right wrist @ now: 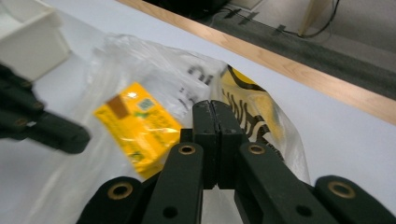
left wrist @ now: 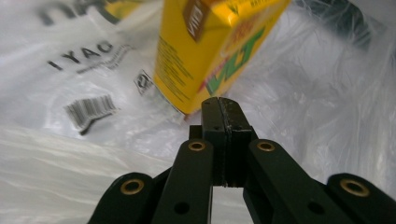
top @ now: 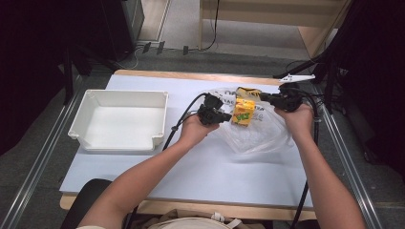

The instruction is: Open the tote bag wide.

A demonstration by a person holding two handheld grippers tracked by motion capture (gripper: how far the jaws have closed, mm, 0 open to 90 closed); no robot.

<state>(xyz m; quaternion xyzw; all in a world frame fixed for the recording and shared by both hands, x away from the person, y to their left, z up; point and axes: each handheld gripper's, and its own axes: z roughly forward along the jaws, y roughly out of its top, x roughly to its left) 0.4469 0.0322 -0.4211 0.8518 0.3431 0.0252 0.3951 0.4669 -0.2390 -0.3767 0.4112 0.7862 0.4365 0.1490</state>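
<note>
A clear plastic bag [top: 258, 136] with black print lies on the white table between my two hands. Inside it stands a yellow drink carton [top: 243, 112] with green lettering; it looms just beyond my left jaws [left wrist: 205, 51] and shows blurred in the right gripper view [right wrist: 137, 126]. A second yellow packet [top: 248, 90] with black markings lies behind it [right wrist: 247, 100]. My left gripper [top: 228, 116] is shut, tips at the carton's lower corner [left wrist: 222, 100]. My right gripper [top: 263, 97] is shut too [right wrist: 212, 105], at the bag's right side. Whether either pinches the film I cannot tell.
A white rectangular bin [top: 119, 98] sits at the table's left, its corner seen in the right gripper view [right wrist: 28, 42]. The table's wooden far edge [right wrist: 289, 70] runs behind the bag. Bare white tabletop [top: 215, 176] stretches toward the person. Cables trail from both grippers.
</note>
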